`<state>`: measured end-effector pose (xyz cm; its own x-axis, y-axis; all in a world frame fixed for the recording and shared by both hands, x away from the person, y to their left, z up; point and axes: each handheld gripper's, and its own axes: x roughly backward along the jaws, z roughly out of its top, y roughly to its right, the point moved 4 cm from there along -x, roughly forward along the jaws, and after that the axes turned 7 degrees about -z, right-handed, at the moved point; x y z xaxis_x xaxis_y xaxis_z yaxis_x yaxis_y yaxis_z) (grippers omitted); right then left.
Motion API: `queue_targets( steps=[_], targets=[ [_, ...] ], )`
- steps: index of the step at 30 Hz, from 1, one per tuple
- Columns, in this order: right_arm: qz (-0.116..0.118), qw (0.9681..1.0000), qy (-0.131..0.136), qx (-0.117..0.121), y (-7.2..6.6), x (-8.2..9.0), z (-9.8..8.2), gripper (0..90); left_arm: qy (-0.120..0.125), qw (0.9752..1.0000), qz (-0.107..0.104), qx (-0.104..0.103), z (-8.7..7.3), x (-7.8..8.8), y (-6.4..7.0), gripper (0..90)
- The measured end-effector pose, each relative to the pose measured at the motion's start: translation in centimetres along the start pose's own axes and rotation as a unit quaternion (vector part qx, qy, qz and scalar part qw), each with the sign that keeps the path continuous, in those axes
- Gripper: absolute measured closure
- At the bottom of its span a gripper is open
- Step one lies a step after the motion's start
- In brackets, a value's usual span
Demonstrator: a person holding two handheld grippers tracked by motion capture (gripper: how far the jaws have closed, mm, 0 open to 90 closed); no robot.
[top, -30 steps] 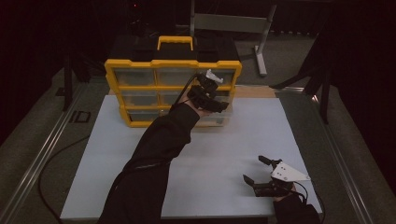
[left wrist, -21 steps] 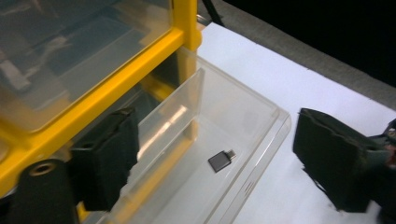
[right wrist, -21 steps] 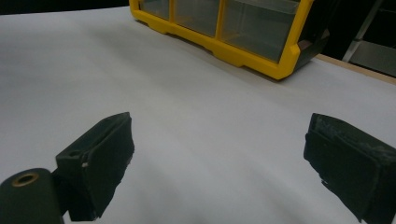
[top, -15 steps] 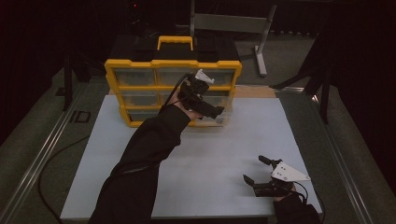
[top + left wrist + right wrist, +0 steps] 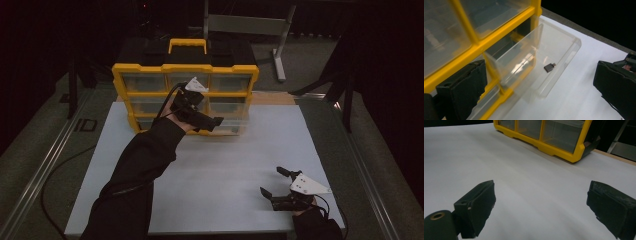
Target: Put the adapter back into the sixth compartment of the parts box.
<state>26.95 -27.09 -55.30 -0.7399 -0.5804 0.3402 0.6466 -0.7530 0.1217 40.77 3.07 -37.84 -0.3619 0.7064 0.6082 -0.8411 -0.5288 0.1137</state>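
Now the clear drawer [image 5: 541, 60] is being shown pulled out of the yellow organizer [image 5: 150, 75] at frame centre, a small black part [image 5: 549, 67] lying inside. The left gripper [image 5: 202, 119], its jaws just opened, is being held released beside it; the part is not yet picked, and the right gripper [image 5: 280, 185] is being rested spread at lower right.

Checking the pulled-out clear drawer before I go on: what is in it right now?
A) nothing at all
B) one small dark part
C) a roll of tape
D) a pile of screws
B: in the left gripper view, one small dark part lies on the floor of the clear drawer, which is pulled out of the yellow organizer.
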Motion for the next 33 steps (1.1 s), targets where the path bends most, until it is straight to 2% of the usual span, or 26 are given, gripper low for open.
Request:
queue_targets(
  steps=[13, 26, 33],
  targets=[
    [0.0, 1.0, -0.003, -0.003, 0.0, 0.0, 0.0, 8.2, -0.008, 1.0, -0.003, -0.003, -3.9, 1.9, -0.3, 0.0],
    [0.0, 1.0, -0.003, 0.0, -0.1, 0.0, 0.0, 8.2, 0.008, 0.9998, -0.008, -0.016, -7.3, 3.6, 0.4, 0.0],
    [0.0, 1.0, -0.003, -0.001, -0.1, -0.1, 0.0, 8.2, 0.018, 0.9996, -0.017, -0.014, -9.4, 4.1, 0.8, 0.0]
  ],
)
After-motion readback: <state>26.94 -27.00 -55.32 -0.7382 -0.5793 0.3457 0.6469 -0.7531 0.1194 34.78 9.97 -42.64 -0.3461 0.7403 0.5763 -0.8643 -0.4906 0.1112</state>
